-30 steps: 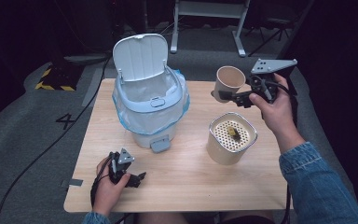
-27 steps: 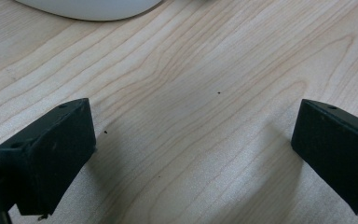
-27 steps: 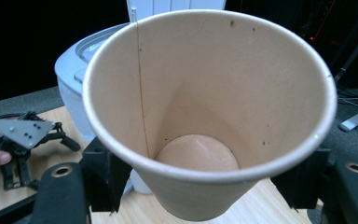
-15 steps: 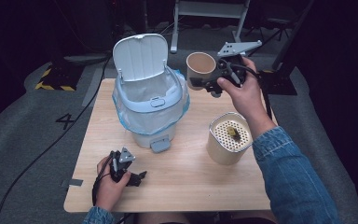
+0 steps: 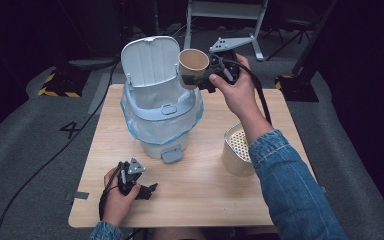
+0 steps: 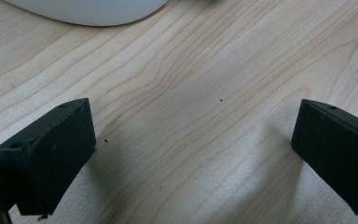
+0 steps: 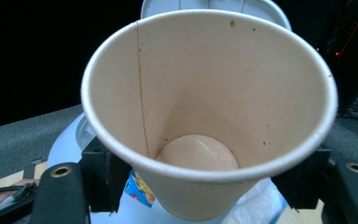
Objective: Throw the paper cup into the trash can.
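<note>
Your right gripper [image 5: 206, 75] is lifted above the table [image 5: 205, 200], and its fingers are closed on a paper cup [image 5: 193, 66], one on each side of the cup's lower wall. The cup sits in the air at the far right rim of the bin [image 5: 161, 120], just in front of the bin's raised lid [image 5: 150, 61]. In the right gripper view, you look straight down into the cup [image 7: 200, 116]: its inside is bare apart from a few small brown specks, and the seam runs down its left wall. Below it, you can see the lid [image 7: 214, 5] behind the rim and a bit of the clear bag [image 7: 256, 200] that lines the bin.

Your left gripper [image 5: 139, 182] rests low at the near left part of the table, held in your left hand [image 5: 117, 200]. Its fingers [image 6: 46, 154] are spread wide with nothing between them; only bare wood grain [image 6: 191, 140] lies there, and the white base of the bin [image 6: 88, 7] shows at the top edge of the left gripper view.

To the right of the bin, a tan pot [image 5: 236, 150] with a perforated white insert stands on the table, partly hidden under your denim sleeve [image 5: 290, 190]. The bin has a pale blue ring and a foot pedal [image 5: 172, 156] facing you.
</note>
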Tool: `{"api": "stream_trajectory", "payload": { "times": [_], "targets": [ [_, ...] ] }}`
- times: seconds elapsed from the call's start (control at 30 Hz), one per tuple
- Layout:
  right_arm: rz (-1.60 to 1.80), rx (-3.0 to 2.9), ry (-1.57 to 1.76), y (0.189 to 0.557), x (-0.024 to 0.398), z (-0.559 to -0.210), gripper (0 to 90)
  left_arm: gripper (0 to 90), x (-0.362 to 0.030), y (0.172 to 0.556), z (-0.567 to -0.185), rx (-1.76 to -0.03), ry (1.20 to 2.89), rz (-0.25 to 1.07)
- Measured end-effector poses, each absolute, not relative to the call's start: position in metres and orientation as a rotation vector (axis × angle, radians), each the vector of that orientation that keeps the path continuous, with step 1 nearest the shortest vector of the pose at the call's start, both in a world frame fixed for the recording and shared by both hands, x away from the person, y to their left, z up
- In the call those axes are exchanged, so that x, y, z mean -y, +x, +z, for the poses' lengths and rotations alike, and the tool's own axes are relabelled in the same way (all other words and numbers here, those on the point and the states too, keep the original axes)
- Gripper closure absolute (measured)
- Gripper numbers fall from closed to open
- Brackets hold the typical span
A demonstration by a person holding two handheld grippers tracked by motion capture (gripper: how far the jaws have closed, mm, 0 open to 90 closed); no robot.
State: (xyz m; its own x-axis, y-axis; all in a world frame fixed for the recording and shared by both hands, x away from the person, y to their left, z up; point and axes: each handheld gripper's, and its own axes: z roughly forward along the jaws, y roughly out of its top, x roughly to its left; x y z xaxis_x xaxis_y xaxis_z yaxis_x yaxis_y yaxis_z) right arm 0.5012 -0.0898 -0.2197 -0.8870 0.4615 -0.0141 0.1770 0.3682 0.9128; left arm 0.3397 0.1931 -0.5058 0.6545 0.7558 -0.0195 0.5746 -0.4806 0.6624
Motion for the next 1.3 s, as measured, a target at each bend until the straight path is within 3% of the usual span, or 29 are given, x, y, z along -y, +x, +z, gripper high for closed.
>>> {"api": "stream_trajectory", "payload": {
  "times": [0.77, 0.8, 0.87, 0.9, 0.97, 1.07, 1.13, 1.17, 1.3],
  "targets": [
    [1.397, -2.472, 0.519, 0.513, 0.038, -0.248, 28.9, 0.1, -0.193, 0.340, -0.506, -1.026, 2.224, 0.374],
    [1.389, -2.476, 0.507, 0.513, 0.036, -0.249, 25.7, 0.1, -0.193, 0.340, -0.506, -1.026, 2.223, 0.374],
    [1.392, -2.432, 0.492, 0.512, 0.032, -0.253, 8.6, 0.1, -0.193, 0.340, -0.506, -1.028, 2.223, 0.369],
    [1.403, -2.404, 0.509, 0.511, 0.030, -0.254, 9.0, 0.1, -0.193, 0.340, -0.506, -1.028, 2.223, 0.370],
    [1.422, -2.386, 0.523, 0.510, 0.028, -0.254, 21.1, 0.1, -0.193, 0.340, -0.506, -1.028, 2.223, 0.369],
    [1.435, -2.380, 0.503, 0.507, 0.028, -0.251, 11.9, 0.1, -0.193, 0.340, -0.506, -1.027, 2.226, 0.368],
    [1.430, -2.388, 0.469, 0.503, 0.030, -0.248, 19.0, 0.1, -0.193, 0.340, -0.506, -1.028, 2.224, 0.370],
    [1.439, -2.386, 0.469, 0.501, 0.032, -0.246, 15.8, 0.1, -0.193, 0.340, -0.506, -1.027, 2.224, 0.369],
    [1.464, -2.367, 0.489, 0.493, 0.042, -0.239, 17.6, 0.1, -0.193, 0.340, -0.506, -1.027, 2.224, 0.368]
  ]
}}
